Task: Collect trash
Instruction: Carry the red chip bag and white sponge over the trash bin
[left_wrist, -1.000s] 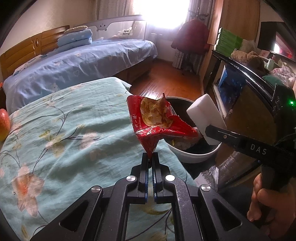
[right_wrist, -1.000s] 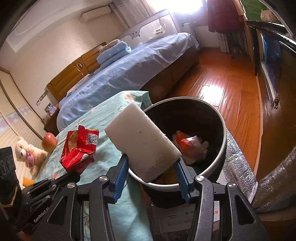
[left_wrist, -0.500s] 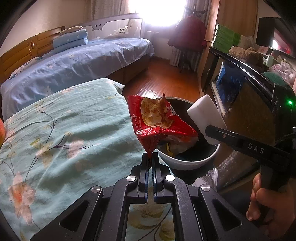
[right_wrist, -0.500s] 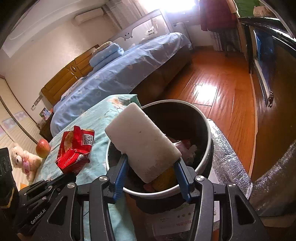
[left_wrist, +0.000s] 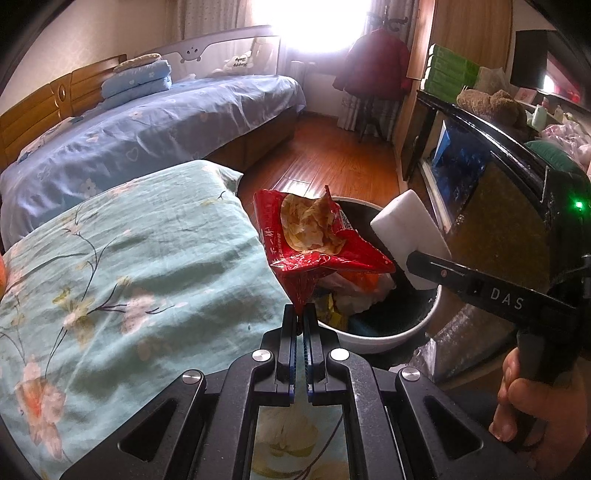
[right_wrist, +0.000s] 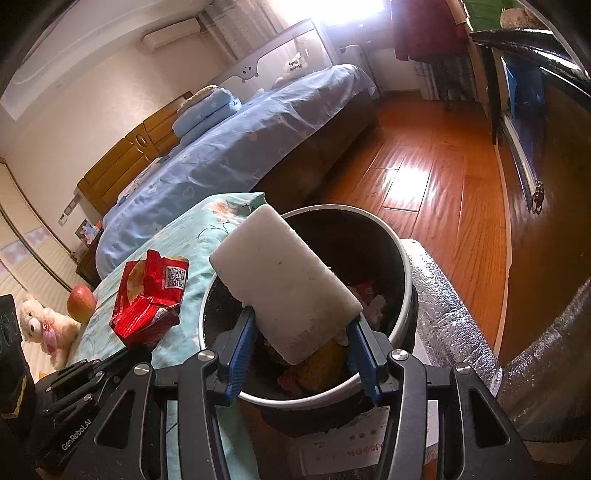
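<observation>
My left gripper (left_wrist: 300, 314) is shut on the corner of a red snack wrapper (left_wrist: 314, 243) and holds it up at the near left rim of the trash bin (left_wrist: 391, 336). The wrapper (right_wrist: 147, 299) also shows in the right wrist view, left of the bin (right_wrist: 402, 254). My right gripper (right_wrist: 299, 332) is shut on a white foam block (right_wrist: 284, 284) and holds it over the bin's opening; the block (left_wrist: 410, 232) also shows in the left wrist view. The bin holds several pieces of crumpled trash.
The teal floral bed (left_wrist: 129, 266) lies left of the bin. A red apple (right_wrist: 81, 299) and a plush toy (right_wrist: 40, 325) sit on it. A blue bed (left_wrist: 147, 136) stands behind, a dark cabinet (left_wrist: 509, 192) at the right, wood floor (right_wrist: 436, 177) beyond.
Both grippers have moved forward toward the bin with their loads. The wrapper has shifted right to the bin's rim and the foam block sits further over the opening.
</observation>
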